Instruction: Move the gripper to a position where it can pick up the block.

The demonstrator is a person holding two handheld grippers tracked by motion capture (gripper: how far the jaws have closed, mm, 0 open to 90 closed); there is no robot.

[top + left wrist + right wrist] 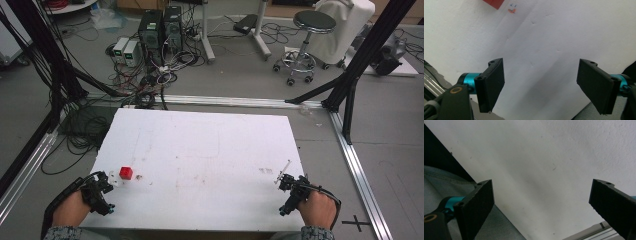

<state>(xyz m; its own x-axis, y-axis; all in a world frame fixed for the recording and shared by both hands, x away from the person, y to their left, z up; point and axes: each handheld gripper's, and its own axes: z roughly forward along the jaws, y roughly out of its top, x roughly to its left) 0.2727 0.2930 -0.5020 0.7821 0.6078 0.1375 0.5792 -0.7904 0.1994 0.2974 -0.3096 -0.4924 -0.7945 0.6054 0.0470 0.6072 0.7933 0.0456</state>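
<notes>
Two grippers sit low at the near edge of the board (200,150), one at each corner, and both have their jaws spread wide with nothing between them. The left gripper (102,194) hangs at about seven o'clock from the board's middle, the right gripper (292,192) at about five, right on the near rim. Just beyond the left one, at its one o'clock, sits the red cube (126,173), close but not touching, with a small scrap of marking beside it; the left gripper view catches the cube (494,3) at the very top, well off the jaw line. That is the risk as I read it: a straight push forward would slide past the cube or clip it with one jaw and skid it along the smooth surface, maybe off the left edge, which is near. The right gripper has a thin stick (283,170) just ahead at twelve, easily knocked. Beyond that the middle and far half of the board lie bare, plenty of room. Past the far edge, cables (150,75) and a stool (305,35) stand on the floor.
</notes>
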